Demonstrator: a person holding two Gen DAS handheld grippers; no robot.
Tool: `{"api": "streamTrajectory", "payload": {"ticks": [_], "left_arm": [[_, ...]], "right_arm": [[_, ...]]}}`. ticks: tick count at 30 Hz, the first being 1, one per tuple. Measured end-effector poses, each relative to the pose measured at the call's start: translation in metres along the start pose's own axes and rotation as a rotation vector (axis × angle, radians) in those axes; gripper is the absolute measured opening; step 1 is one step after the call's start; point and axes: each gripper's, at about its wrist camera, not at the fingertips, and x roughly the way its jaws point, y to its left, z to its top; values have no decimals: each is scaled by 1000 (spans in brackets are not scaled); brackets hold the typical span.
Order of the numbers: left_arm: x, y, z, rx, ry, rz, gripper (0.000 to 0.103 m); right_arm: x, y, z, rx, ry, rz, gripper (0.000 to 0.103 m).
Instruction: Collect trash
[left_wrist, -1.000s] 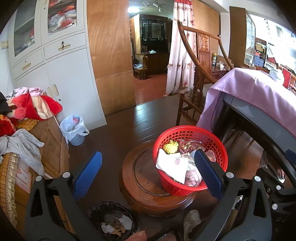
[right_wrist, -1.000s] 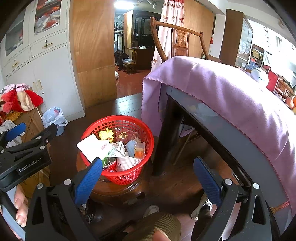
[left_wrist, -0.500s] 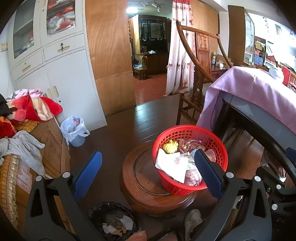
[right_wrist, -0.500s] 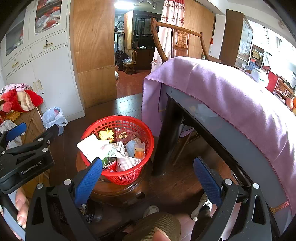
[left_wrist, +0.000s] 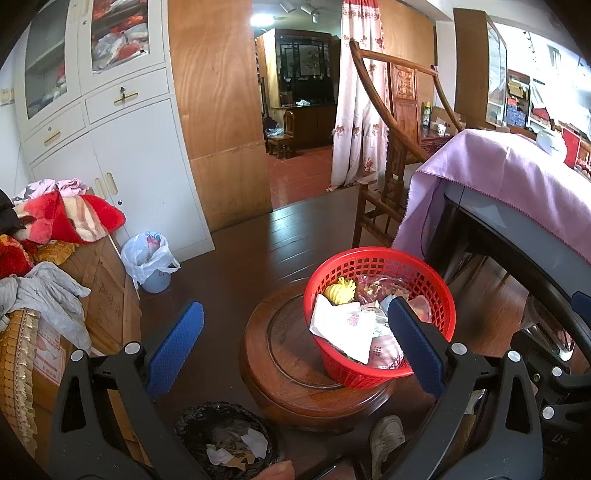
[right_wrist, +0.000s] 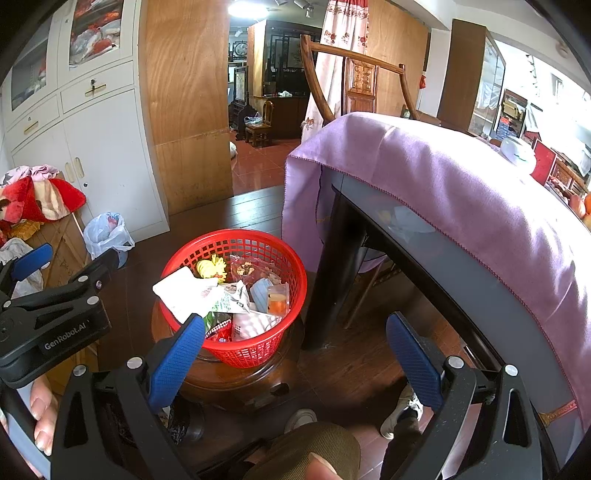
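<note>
Red mesh basket (left_wrist: 382, 314) heaped with wrappers, both grippers (left_wrist: 295, 343) (right_wrist: 295, 354) spread, empty.

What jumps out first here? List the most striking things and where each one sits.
The red basket, heaped with wrappers and paper, sits on a round wooden stool beside the table draped in purple cloth. On the floor below the stool's left stands a dark wastebasket holding crumpled scraps. The left gripper and right gripper both hang open, holding nothing.
</note>
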Motion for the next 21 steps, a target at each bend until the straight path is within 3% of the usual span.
{"api": "streamTrajectory", "payload": {"ticks": [21], "left_arm": [[0, -1, 0, 5, 1, 3, 96]], "right_arm": [[0, 1, 0, -1, 0, -1, 97]]}}
